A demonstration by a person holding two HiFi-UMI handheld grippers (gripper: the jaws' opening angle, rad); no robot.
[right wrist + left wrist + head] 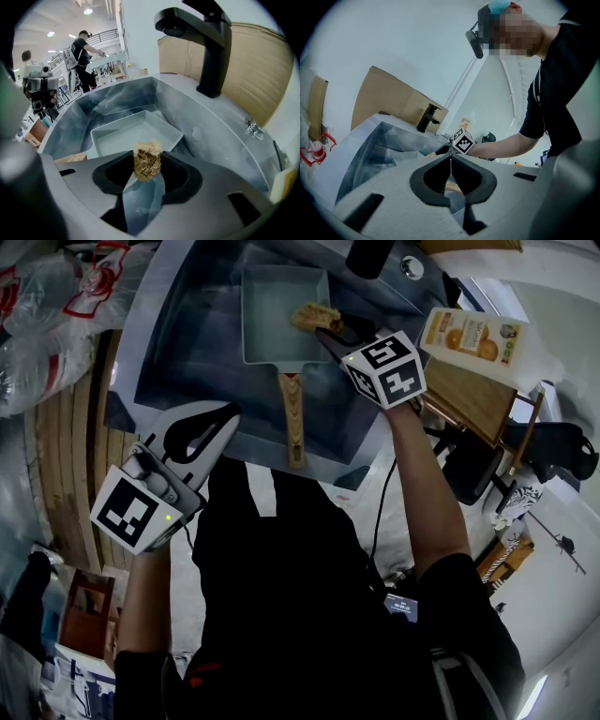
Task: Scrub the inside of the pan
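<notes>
**Scrubber's clamped, pan's in the sink: how I'd tackle the scrub**

The right hand-held gripper [147, 165] is pinched on a tan, fibrous scrubber [147, 158], which sticks up past the jaw tips. In the head view it sits at the top middle of the frame, over the right-hand corner of the pan [281, 320]. I honestly can't tell if the fibres are touching the metal or hanging just above it.

The pan is a pale rectangular one lying flat in the sink [187, 343]. Its wooden handle [292, 418] points down the frame toward the person. The black tap [206, 42] is up top and out of the way.

The left hand-held gripper [451, 157] has its jaws pressed together with nothing between them. It's parked at the lower left by the sink's near edge, clear of the handle.

My take on doing this well:
- Get the scrubber down flat on the pan floor, not on the rim.
- Work it in short overlapping strokes and push into the corners, since a square pan hides gunk there.
- A light pan will probably skate around, so pinning the handle with the idle gripper looks smart.
- Don't press so hard that the scrubber twists out of the jaws.
</notes>
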